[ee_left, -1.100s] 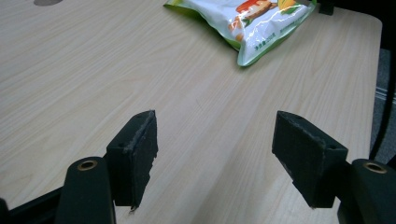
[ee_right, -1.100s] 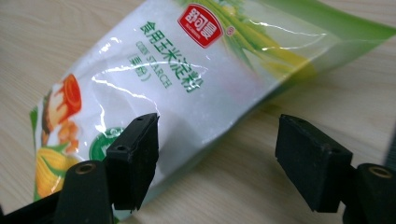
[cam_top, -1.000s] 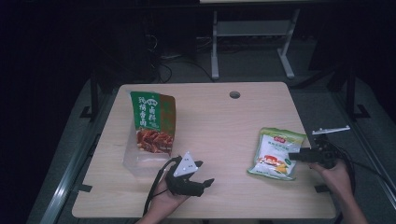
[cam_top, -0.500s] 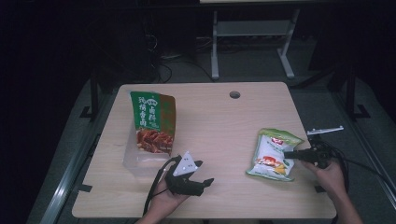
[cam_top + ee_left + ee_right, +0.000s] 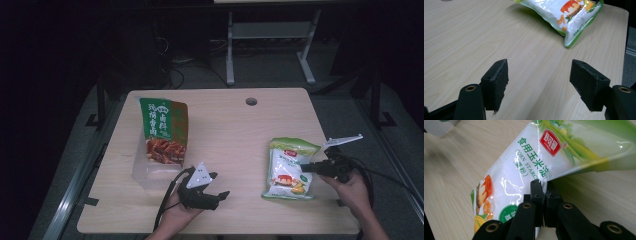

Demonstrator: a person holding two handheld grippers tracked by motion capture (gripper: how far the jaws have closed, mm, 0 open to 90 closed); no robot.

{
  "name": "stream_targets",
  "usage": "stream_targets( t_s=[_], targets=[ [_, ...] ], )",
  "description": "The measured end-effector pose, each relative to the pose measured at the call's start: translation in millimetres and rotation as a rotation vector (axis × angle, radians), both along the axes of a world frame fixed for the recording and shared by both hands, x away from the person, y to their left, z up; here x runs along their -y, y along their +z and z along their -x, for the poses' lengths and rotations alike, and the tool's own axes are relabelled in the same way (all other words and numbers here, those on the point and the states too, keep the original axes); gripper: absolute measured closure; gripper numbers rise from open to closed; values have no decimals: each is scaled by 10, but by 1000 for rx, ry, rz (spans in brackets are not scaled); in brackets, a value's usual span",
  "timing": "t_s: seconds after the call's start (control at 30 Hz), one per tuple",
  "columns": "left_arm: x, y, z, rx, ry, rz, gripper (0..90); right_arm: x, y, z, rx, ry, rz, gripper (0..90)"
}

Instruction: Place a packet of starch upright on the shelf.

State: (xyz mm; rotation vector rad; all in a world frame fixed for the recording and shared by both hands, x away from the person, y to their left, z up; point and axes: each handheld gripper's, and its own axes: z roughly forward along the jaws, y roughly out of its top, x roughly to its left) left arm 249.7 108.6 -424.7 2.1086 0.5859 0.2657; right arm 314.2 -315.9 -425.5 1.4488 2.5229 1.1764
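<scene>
starch bag lengthwise, top away, right tongs pinching

Table (wooden): starch bag, container

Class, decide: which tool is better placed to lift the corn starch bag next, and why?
Right. The right tool is shut on the corn starch bag at its edge, while the left tool rests open over bare table, apart from the bag.

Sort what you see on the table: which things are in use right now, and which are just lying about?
In use: right tongs, shut on the edge of the starch bag.

Lying about: sauce packet, standing in the clear tub; left tongs, open over bare table.
</scene>
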Motion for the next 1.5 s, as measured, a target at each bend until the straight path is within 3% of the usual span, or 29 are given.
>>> stream_targets(
  t_s=[0.3, 0.7, 1.03, 1.13, 1.23, 1.5],
  targets=[
    [31, -7, -11, -10, -7, 16, 303, -160, 281, 97, 83, 34, -14, 882],
    [54, 3, -46, -28, -12, 41, 299, -572, 579, 102, 162, 125, -18, 887],
    [217, 6, -212, -60, -31, 95, 295, -861, 674, 74, 220, 193, -26, 888],
    [248, -5, -289, -86, -21, 120, 295, -963, 716, 79, 245, 222, -35, 888],
    [255, -3, -342, -81, -20, 111, 295, -1065, 756, 101, 276, 247, -29, 888],
    [191, -2, -435, -110, 12, 154, 358, -1298, 782, 106, 315, 299, -50, 889]
  ],
)
